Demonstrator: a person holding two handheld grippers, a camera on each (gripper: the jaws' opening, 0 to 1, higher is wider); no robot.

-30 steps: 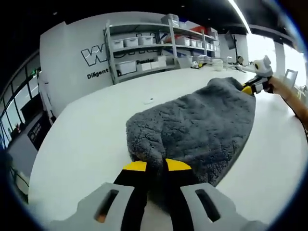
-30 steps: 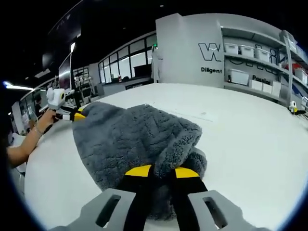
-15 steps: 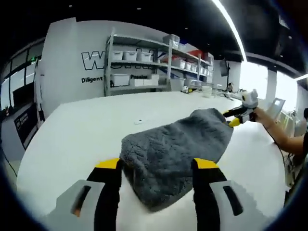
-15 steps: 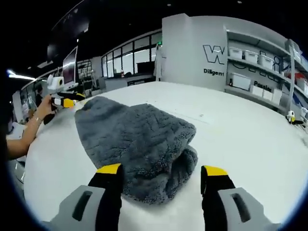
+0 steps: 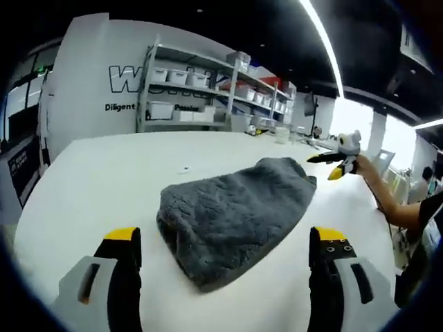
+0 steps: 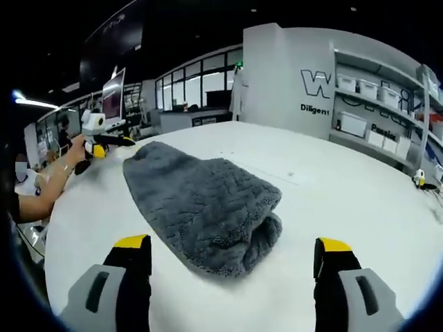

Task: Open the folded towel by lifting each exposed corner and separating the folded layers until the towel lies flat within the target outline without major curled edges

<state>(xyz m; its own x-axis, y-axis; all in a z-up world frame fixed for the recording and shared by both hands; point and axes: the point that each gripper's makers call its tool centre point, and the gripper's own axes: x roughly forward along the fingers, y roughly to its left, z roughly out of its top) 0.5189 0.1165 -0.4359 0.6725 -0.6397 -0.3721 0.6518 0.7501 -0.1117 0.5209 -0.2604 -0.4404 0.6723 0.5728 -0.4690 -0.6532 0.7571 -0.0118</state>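
The left gripper (image 5: 225, 252) and the right gripper (image 6: 234, 259) both hang with jaws spread wide, holding nothing. The towel (image 5: 232, 211) lies bunched just ahead between them on the table (image 5: 104, 187). Grabbing several layers together would likely drag the bundle rather than unfold it.

The left gripper view looks low across the white table (image 5: 90, 180) from one end of the grey towel (image 5: 232, 214), facing along its length toward the right gripper (image 5: 331, 166) at the far end. The right gripper view faces the opposite way — from the other end of the towel (image 6: 201, 204), toward the left gripper (image 6: 104, 142). Both sit close to the towel and share it, the tabletop (image 6: 360, 207) and the wall shelves (image 5: 208, 97) — each from its own side.
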